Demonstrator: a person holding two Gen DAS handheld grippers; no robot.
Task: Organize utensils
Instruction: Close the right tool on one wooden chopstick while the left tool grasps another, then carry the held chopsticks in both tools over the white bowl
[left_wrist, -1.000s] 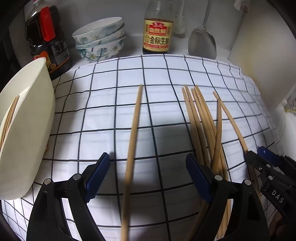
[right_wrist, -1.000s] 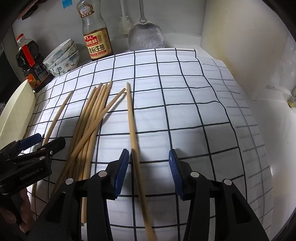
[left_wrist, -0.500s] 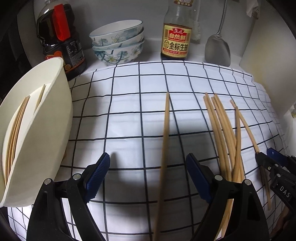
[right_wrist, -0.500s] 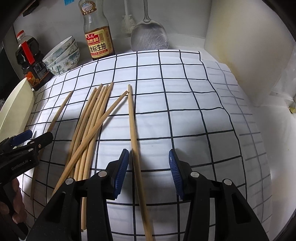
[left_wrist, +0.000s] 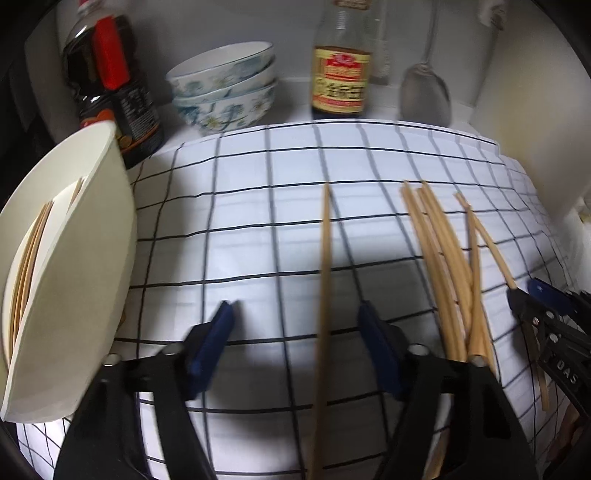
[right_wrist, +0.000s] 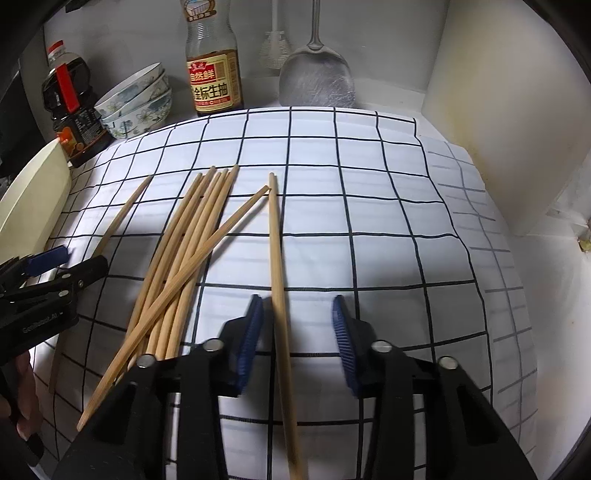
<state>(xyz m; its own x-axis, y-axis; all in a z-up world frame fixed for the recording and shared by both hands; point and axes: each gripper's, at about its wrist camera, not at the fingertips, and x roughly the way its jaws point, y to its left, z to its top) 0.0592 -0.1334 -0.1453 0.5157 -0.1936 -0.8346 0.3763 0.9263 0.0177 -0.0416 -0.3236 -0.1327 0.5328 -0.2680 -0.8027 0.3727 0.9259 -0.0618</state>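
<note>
- White cloth (right_wrist: 369, 206) with a black grid covers the counter; every place below is told from it.
- Behind its far edge stand a sauce bottle (right_wrist: 212, 74), stacked bowls (right_wrist: 136, 99), a dark jug (right_wrist: 70, 107) and a metal spatula (right_wrist: 316, 79) against the wall.
- At its left edge leans a cream holder (left_wrist: 74, 266) with several chopsticks already inside.
- Left gripper (left_wrist: 295, 332), wider a second ago, is closing around a lone chopstick (left_wrist: 325, 295) on the cloth; pads not yet touching.
- Right gripper (right_wrist: 297, 321) has narrowed too, closing on another single chopstick (right_wrist: 279, 295), still unclamped.
- Between the two lies a loose bundle (right_wrist: 184, 251).
- Both pickups look imminent; then the holder.
</note>
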